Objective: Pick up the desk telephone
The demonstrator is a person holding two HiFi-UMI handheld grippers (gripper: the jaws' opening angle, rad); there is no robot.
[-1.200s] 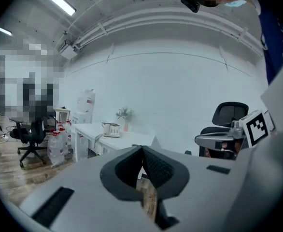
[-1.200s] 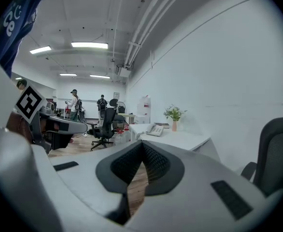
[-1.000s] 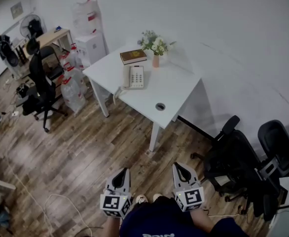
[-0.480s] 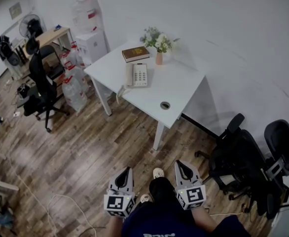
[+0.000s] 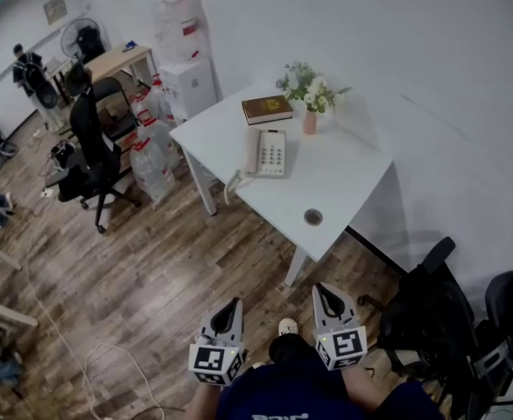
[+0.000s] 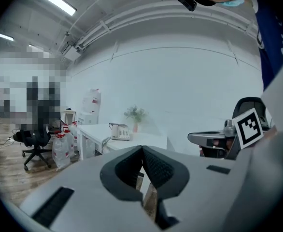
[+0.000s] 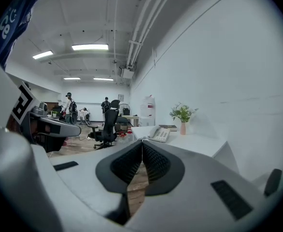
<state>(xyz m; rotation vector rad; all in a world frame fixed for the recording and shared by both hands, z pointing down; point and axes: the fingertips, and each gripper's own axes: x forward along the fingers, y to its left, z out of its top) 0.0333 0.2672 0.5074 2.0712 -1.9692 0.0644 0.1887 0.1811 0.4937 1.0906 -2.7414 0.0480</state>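
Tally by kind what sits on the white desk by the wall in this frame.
Desk telephone: 1
Book: 1
Vase of flowers: 1
Total: 3

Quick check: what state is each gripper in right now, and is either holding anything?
Left gripper: closed, holding nothing.
Right gripper: closed, holding nothing.

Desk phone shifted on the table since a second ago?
No. The desk telephone still lies just below the book, left of the flower vase, on the white table. Only the camera's framing shifted.
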